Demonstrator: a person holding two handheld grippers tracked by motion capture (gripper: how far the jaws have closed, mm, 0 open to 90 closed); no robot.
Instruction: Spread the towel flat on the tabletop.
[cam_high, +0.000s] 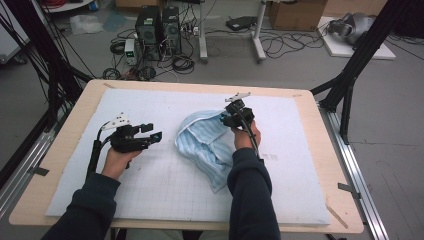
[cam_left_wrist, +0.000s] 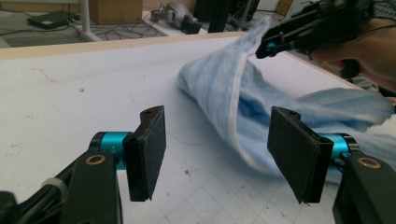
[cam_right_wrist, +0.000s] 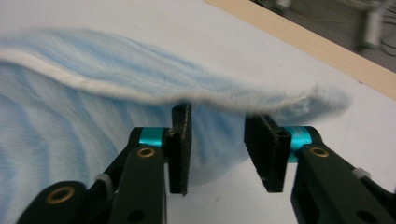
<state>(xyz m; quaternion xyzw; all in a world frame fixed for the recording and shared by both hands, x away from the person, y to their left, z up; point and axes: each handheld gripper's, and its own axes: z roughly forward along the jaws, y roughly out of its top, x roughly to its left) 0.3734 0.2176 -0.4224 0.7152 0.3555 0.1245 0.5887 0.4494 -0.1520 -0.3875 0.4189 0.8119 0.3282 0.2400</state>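
Observation:
A light blue striped towel (cam_high: 205, 137) with a white hem lies bunched on the white gridded mat (cam_high: 150, 185). My right gripper (cam_high: 223, 118) is at its raised far corner. In the right gripper view its jaws (cam_right_wrist: 219, 144) stand apart, and the blurred hem of the towel (cam_right_wrist: 70, 140) runs across their tips without the pads pressing it. My left gripper (cam_high: 150, 137) hovers left of the towel, open with nothing between its jaws (cam_left_wrist: 219, 154). From there the towel (cam_left_wrist: 219, 88) peaks up at the right gripper (cam_left_wrist: 266, 46).
The mat covers a wooden table (cam_high: 60, 165) whose rim shows all round. Black frame posts (cam_high: 350, 80) stand at the table's sides. Computer towers (cam_high: 157, 27), cables and boxes sit on the floor beyond the far edge.

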